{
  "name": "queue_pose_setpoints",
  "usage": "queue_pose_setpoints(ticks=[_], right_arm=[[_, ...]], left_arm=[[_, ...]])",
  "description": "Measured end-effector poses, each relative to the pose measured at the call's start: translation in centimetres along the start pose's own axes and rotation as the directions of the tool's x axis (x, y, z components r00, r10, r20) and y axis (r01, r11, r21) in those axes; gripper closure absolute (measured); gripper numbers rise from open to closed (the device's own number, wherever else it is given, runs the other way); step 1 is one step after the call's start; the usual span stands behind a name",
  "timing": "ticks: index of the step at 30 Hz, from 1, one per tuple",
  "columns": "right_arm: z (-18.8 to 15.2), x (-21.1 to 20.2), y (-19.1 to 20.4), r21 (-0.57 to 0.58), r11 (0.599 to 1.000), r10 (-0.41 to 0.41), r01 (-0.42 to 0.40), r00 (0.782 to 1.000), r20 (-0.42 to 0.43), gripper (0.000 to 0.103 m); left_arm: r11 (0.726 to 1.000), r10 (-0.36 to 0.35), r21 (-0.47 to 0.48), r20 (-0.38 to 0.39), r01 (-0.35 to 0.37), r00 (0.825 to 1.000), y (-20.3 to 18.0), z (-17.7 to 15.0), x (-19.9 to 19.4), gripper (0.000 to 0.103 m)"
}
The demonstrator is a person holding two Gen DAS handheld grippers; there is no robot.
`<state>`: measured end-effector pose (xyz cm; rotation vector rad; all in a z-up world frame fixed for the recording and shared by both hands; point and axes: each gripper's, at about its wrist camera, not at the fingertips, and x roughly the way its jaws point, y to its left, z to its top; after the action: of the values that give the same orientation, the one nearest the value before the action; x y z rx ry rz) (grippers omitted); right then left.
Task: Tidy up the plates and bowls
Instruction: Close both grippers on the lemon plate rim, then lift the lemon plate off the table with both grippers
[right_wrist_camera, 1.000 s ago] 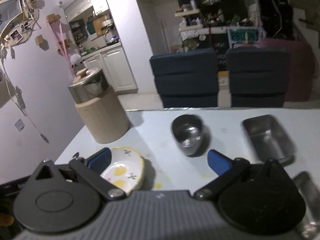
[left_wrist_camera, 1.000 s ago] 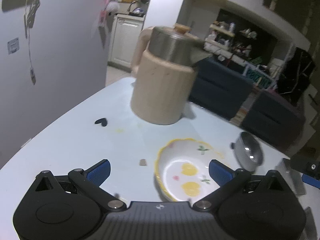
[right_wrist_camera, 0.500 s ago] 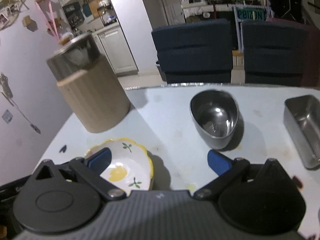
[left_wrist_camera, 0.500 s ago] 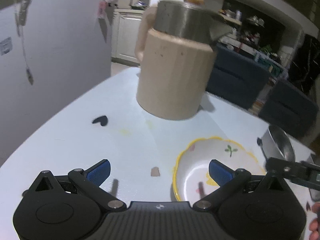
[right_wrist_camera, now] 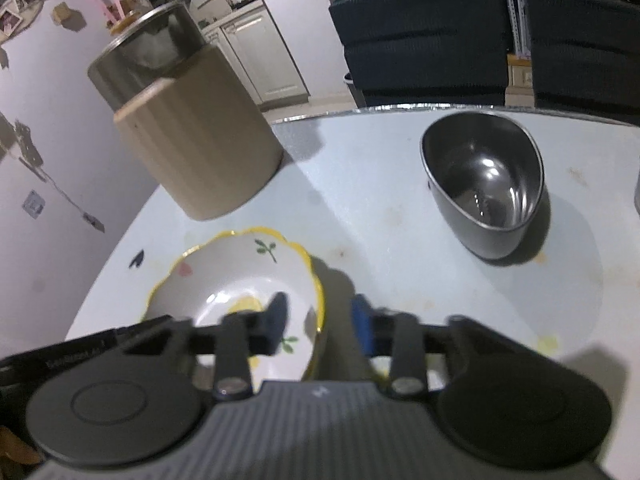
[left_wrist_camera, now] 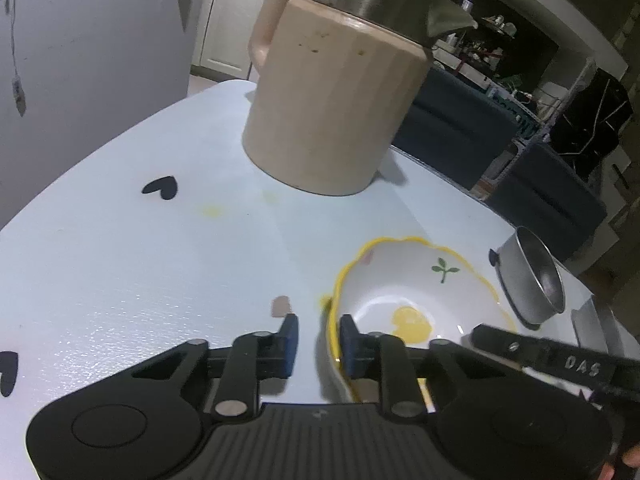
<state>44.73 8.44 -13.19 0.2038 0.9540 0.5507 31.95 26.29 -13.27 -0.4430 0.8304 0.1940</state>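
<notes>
The flowered bowl (left_wrist_camera: 416, 292) is being gripped; its rim is straddled by the closing left claw (left_wrist_camera: 316, 340) and right claw (right_wrist_camera: 316, 320); an even lift is called for next.

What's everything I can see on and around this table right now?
Scalloped bowl: one, white with yellow rim, near table edge.
Steel bowl: one, silver, right of it.
Jug: one, beige with metal lid, behind.
Table: one, pale blue, heart stickers.
Chairs: two, dark blue, beyond table.
Left gripper: black, blue pads, closing astride the scalloped bowl's rim.
Right gripper: same, closing astride the opposite rim.
</notes>
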Motion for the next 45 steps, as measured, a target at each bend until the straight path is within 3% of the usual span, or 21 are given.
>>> queue_pose_setpoints(ticks=[4, 23, 32, 45], right_arm=[[-0.4, 0.8, 0.4, -0.033, 0.999, -0.013, 0.012, 0.999, -0.033, 0.087], [-0.6, 0.5, 1.5, -0.003, 0.995, -0.095, 0.095, 0.994, -0.048, 0.092], [-1.0, -4.1, 1.5, 0.011, 0.996, -0.091, 0.091, 0.996, -0.012, 0.092], [-4.2, -14.7, 0.7, 0.035, 0.996, -0.089, 0.087, 0.994, 0.062, 0.093]], left_arm=[[1.0, -0.007, 0.019, -0.021, 0.008, 1.0, -0.6, -0.1, 0.2, 0.09], [0.998, -0.005, 0.058, -0.03, 0.007, 1.0, -1.8, -0.5, -0.5, 0.092], [0.994, -0.038, 0.1, 0.017, 0.036, 0.999, -4.5, -1.3, -5.1, 0.092], [0.977, -0.114, 0.19, 0.065, 0.1, 0.991, -9.4, -5.0, -13.0, 0.092]])
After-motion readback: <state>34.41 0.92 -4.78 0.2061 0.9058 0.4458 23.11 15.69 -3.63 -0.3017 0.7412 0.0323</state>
